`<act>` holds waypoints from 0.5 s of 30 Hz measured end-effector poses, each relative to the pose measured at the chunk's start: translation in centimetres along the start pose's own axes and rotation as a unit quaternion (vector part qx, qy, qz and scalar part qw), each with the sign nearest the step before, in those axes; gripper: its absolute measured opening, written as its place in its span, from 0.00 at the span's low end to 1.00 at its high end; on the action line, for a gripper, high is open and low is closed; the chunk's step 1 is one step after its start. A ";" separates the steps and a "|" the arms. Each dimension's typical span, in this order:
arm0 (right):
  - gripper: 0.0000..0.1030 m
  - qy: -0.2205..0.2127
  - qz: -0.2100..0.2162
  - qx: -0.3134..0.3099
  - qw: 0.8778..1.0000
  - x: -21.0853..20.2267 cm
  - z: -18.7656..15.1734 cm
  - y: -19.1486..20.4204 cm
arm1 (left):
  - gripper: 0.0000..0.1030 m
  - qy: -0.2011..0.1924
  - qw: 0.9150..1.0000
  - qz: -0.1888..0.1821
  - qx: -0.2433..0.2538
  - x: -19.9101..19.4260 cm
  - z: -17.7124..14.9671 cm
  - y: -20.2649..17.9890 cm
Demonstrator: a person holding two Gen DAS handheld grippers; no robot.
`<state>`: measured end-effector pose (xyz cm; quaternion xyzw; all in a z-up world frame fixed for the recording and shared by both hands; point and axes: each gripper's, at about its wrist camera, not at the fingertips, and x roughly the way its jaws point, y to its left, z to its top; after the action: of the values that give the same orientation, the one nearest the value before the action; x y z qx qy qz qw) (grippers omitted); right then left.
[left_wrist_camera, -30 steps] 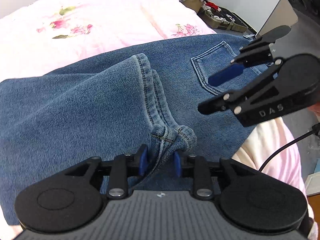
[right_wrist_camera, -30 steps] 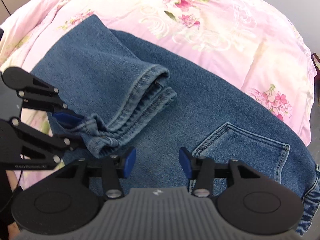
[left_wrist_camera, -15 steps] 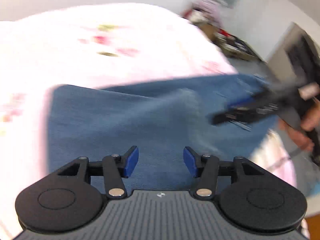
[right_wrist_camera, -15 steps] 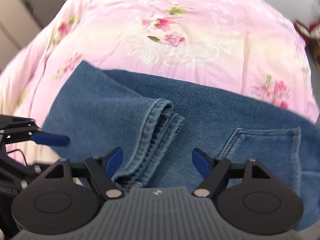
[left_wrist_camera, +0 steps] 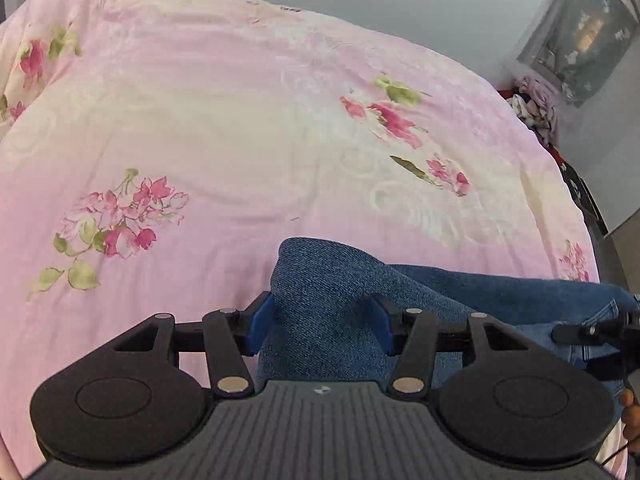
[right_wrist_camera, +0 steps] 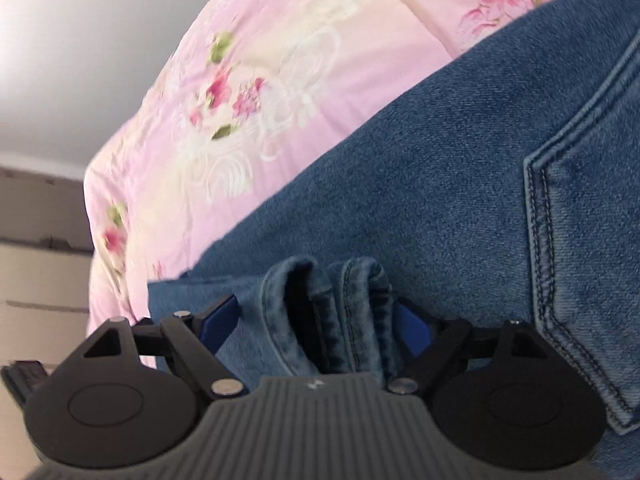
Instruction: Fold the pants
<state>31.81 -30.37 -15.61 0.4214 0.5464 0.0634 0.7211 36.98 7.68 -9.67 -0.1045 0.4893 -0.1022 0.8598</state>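
Pants: blue denim jeans (right_wrist_camera: 420,184) lie folded on a pink floral quilt (left_wrist_camera: 224,152), back pocket stitching facing up.
Leg hems: two stitched cuffs (right_wrist_camera: 332,320) bunch together, standing up between the right claw's blue pads.
Right gripper (right_wrist_camera: 316,320): jaws closing around the cuffs; pads not yet pressing.
Left gripper (left_wrist_camera: 320,320): jaws apart, straddling the rounded fold end of the denim; left pad just beside the cloth.
Surroundings: grey wall, heap of clothes (left_wrist_camera: 534,108) beyond the bed.
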 end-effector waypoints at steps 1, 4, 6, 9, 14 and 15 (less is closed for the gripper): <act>0.53 0.002 -0.014 -0.017 1.000 0.1 -0.1 0.4 | 0.60 -0.001 1.000 -0.002 -0.005 0.4 0.0 0.1; 0.17 -0.011 -0.049 -0.117 0.992 -0.6 -1.0 2.8 | 0.59 -0.011 1.000 -0.003 -0.008 0.8 -0.1 0.3; 0.06 -0.033 -0.048 -0.185 0.981 -2.0 -1.7 5.1 | 0.55 -0.010 1.000 0.006 -0.007 1.2 -0.2 0.2; 0.06 -0.097 -0.103 -0.344 0.928 -3.1 -3.2 9.5 | 0.52 -0.022 1.000 0.008 -0.019 1.6 -0.1 0.3; 0.06 -0.074 -0.163 -0.318 0.931 0.5 -1.3 8.8 | 0.53 -0.020 0.999 0.028 -0.029 3.0 -0.4 0.4; 0.06 -0.065 -0.173 -0.310 0.933 1.5 -1.1 8.1 | 0.55 -0.020 0.999 0.032 -0.019 3.5 -0.7 0.3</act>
<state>34.47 -23.82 -11.27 0.0796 0.5161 0.0767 0.8494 38.18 6.95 -12.97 -0.1069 0.4770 -0.0629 0.8701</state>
